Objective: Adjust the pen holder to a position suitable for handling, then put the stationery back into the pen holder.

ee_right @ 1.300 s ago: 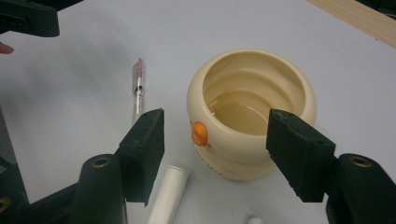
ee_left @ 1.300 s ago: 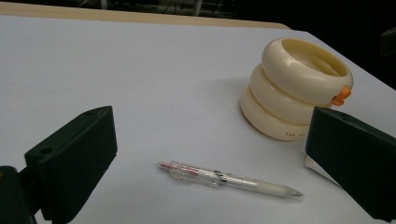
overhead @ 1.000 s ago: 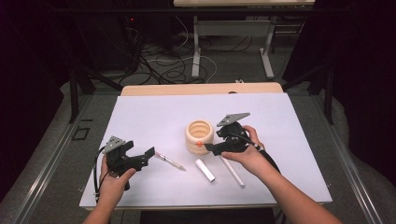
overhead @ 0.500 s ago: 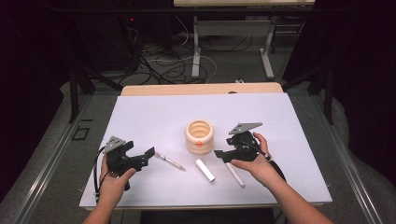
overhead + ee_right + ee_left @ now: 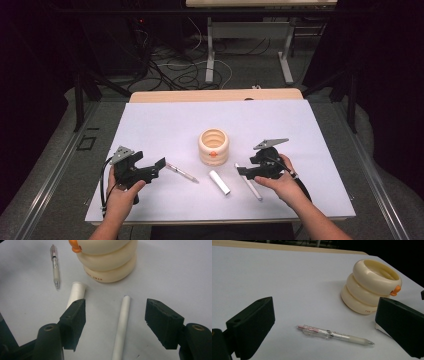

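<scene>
Bare table (image 5: 165, 125) is left open behind and beside the cream ringed holder (image 5: 213, 146). In front, passage is narrowed by the clear pen (image 5: 182, 173), short white tube (image 5: 219, 182) and long white stick (image 5: 248, 182).

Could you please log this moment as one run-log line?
right gripper: jaws open astride white stick | left gripper: open, facing pen | nothing held
</scene>
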A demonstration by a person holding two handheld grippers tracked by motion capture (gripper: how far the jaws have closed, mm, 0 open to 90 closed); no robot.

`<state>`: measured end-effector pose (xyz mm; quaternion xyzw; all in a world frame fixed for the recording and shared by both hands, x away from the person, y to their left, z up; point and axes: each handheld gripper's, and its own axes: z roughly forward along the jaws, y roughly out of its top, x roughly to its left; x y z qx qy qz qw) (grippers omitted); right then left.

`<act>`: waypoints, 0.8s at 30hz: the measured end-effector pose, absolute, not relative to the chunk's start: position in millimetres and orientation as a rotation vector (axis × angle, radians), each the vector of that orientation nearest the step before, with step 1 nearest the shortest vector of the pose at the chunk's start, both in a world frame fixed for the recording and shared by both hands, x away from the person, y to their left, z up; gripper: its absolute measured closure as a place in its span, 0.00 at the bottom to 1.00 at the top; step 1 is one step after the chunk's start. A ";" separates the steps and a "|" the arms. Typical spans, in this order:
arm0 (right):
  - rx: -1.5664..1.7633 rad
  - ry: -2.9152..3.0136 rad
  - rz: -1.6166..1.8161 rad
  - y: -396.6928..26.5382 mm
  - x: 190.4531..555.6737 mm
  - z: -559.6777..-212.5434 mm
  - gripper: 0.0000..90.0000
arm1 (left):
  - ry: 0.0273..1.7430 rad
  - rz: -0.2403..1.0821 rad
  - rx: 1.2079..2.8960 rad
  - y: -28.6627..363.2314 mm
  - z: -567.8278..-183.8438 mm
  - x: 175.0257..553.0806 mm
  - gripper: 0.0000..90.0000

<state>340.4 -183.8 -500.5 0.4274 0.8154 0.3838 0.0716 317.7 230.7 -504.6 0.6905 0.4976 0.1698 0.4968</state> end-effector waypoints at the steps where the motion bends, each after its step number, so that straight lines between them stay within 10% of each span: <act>1: 1.294 2.451 1.146 -184.4 340.7 -501.5 0.36 | 1.206 0.411 1.670 230.6 -504.5 317.6 0.03; 24: 1.653 2.521 1.066 -188.3 348.2 -511.2 0.44 | 1.204 0.408 1.670 228.7 -504.5 318.2 0.03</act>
